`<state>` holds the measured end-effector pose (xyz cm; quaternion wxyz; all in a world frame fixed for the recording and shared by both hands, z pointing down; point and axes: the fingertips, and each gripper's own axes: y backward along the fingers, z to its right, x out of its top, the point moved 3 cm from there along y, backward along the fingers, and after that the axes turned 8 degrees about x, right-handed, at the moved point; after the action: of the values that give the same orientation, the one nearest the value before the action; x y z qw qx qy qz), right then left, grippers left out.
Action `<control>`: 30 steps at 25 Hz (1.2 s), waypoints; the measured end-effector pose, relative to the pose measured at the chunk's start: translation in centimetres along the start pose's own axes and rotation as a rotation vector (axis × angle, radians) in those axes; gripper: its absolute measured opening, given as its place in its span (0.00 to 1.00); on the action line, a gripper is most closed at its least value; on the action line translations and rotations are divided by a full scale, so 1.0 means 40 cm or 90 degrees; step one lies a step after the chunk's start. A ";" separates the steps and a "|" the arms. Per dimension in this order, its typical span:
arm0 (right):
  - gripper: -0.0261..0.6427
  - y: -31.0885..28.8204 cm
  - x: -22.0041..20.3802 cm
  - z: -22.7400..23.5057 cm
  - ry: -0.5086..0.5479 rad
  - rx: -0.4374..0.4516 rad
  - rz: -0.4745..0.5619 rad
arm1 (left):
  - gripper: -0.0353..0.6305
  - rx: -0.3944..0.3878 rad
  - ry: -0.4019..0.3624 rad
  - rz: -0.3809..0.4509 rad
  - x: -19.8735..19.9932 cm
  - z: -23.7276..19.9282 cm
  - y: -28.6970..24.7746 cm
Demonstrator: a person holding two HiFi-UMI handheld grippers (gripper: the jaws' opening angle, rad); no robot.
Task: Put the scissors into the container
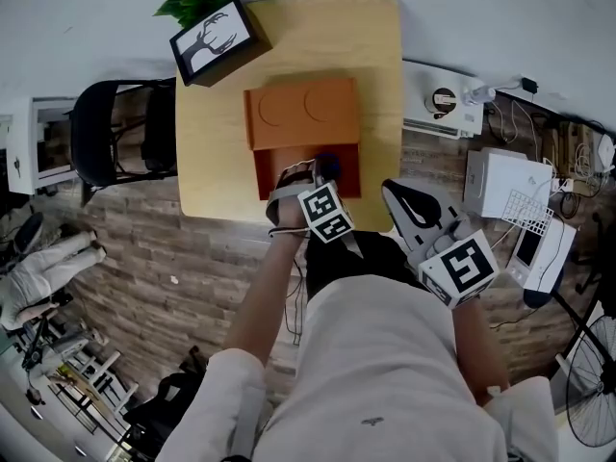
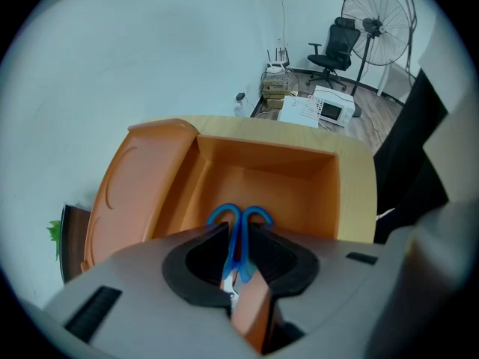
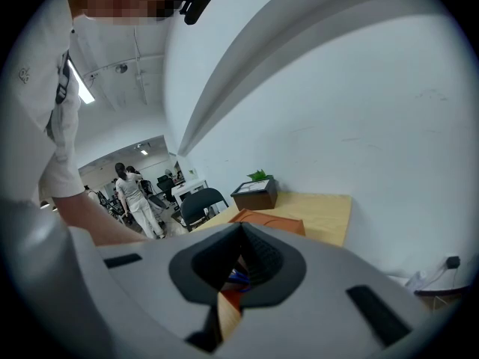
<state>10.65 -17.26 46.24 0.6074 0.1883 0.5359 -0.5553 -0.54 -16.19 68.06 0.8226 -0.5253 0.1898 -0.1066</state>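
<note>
An orange container (image 1: pixel 306 169) stands open in the middle of the wooden table (image 1: pixel 375 37), its lid (image 1: pixel 302 112) folded back behind it. My left gripper (image 1: pixel 321 167) hangs over the container's front part, shut on the blue-handled scissors (image 1: pixel 328 164). In the left gripper view the scissors (image 2: pixel 239 226) sit pinched between the jaws of the left gripper (image 2: pixel 238 234), handles pointing into the container (image 2: pixel 277 189) beside the lid (image 2: pixel 138 185). My right gripper (image 1: pixel 405 201) is off the table's near edge, to the right, with jaws together and nothing in them. The right gripper (image 3: pixel 239 234) looks at the table from low.
A dark box with a green plant (image 1: pixel 217 37) stands on the table's far left corner. A black chair (image 1: pixel 115 133) is left of the table. White appliances and cables (image 1: pixel 500 176) lie on the floor to the right, with a fan (image 1: pixel 592 354) nearer.
</note>
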 end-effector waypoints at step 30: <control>0.04 -0.002 0.024 -0.094 -0.005 -0.052 0.043 | 0.19 0.061 0.037 0.076 -0.031 -0.045 0.231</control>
<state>8.74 -14.65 44.11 0.6350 0.1788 0.5491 -0.5130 -2.65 -13.28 59.24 0.8458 -0.4701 0.2390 -0.0813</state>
